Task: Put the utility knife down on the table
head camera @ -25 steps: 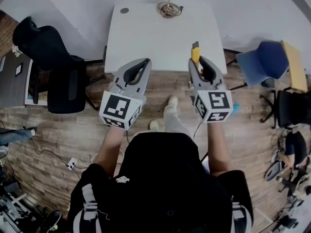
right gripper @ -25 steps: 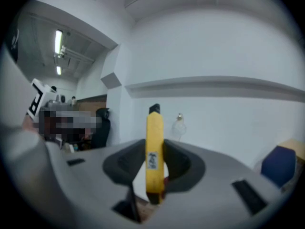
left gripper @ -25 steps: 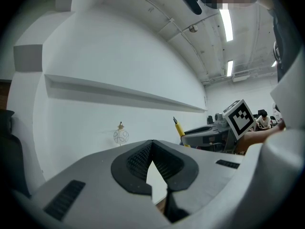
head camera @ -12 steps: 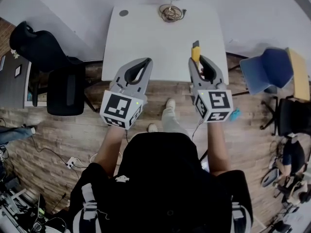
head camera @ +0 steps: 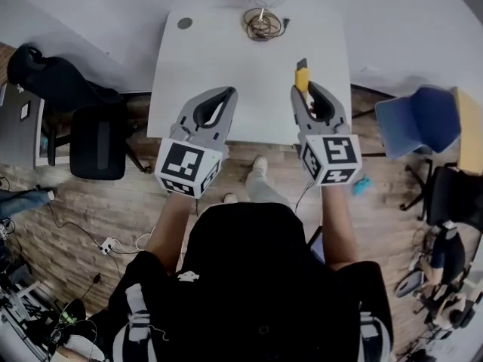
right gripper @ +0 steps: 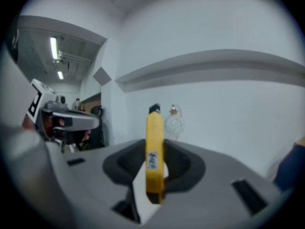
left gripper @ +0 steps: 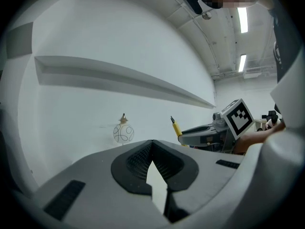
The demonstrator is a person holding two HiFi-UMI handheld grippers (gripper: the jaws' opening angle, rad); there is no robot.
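A yellow utility knife [head camera: 302, 77] with a black tip sticks out forward from my right gripper [head camera: 303, 90], which is shut on it above the white table [head camera: 249, 81] near its front right part. In the right gripper view the knife [right gripper: 154, 151] stands upright between the jaws of the right gripper [right gripper: 154, 144]. My left gripper [head camera: 228, 92] hovers over the table's front left, shut with nothing in it; its jaws meet in the left gripper view [left gripper: 151, 143]. That view also shows the knife [left gripper: 176, 127] off to the right.
A wire ornament [head camera: 262, 23] and a small dark disc [head camera: 185, 23] sit at the table's back edge. A black chair [head camera: 94, 138] stands left of the table, a blue chair [head camera: 419, 118] to the right. Wooden floor lies below.
Both grippers have moved forward, from the table's front edge to farther over its top. The knife stays held in the right gripper.
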